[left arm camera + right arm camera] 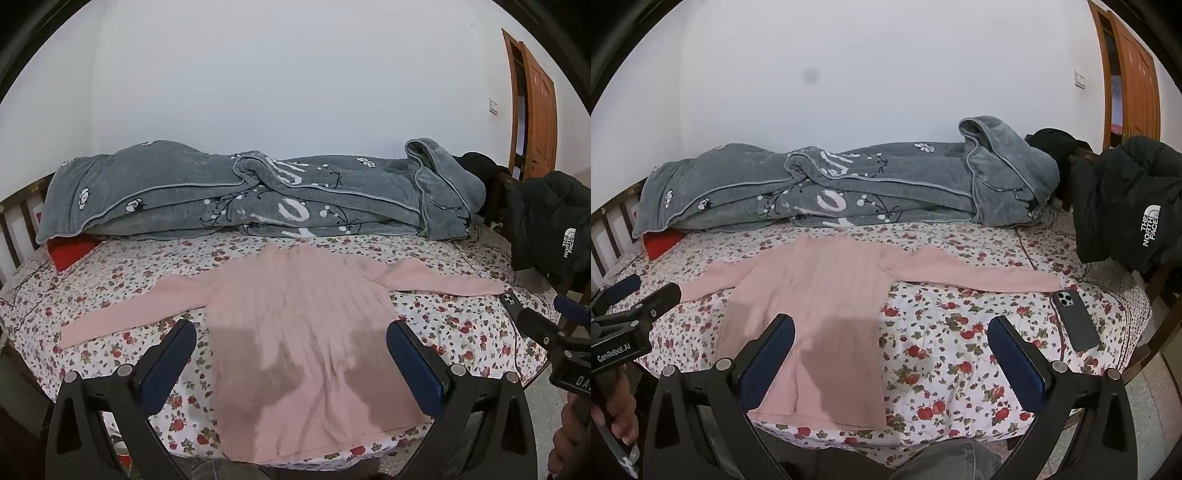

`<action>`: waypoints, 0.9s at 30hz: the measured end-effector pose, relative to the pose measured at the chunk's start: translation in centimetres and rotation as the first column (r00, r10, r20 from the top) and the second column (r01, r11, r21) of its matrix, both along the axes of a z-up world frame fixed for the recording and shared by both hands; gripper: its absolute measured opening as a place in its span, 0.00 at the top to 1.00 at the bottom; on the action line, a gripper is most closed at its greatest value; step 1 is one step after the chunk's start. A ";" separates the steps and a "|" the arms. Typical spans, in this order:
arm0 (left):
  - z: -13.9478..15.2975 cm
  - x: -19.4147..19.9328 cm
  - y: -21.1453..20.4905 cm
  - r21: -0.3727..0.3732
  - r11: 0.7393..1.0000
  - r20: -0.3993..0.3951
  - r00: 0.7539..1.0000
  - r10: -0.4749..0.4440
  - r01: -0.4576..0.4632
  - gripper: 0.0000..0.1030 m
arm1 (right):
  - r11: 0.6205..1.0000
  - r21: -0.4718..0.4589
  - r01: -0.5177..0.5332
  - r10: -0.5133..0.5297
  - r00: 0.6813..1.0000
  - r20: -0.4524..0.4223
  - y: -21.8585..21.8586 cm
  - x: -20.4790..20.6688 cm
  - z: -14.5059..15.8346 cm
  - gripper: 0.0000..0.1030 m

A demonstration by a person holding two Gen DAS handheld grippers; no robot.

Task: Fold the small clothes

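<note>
One pink sweater [295, 332] is seen at frame centre on one floral bedsheet [110, 280]. One grey blanket [258, 192] is bunched across the middle. One red item [70, 249] is seen at left, one black jacket [1126, 206] at right, one phone [1076, 319] at lower right. Two grippers are counted: left gripper [291, 354], right gripper [892, 350]. One door [1134, 74] is seen at upper right.
</note>
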State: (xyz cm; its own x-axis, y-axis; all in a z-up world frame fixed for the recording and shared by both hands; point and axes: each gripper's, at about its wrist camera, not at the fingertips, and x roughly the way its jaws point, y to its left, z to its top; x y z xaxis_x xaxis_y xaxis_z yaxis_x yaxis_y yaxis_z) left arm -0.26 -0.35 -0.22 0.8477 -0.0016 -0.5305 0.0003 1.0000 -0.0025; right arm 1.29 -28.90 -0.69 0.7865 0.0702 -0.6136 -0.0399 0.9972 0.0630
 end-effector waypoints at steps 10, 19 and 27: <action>-0.3 -0.4 0.4 -0.008 1.000 0.004 1.000 0.011 -0.011 0.00 | 1.000 -0.001 -0.004 0.004 1.000 0.017 1.2 -0.9 0.4 0.00; -0.3 -0.6 0.6 -0.005 1.000 0.008 1.000 0.015 -0.014 0.00 | 1.000 0.002 -0.008 0.008 1.000 0.021 1.4 -1.0 0.5 0.00; -0.2 -0.7 0.5 -0.005 1.000 0.009 1.000 0.012 -0.011 0.00 | 1.000 0.007 -0.009 0.009 1.000 0.028 1.6 -1.1 0.7 0.00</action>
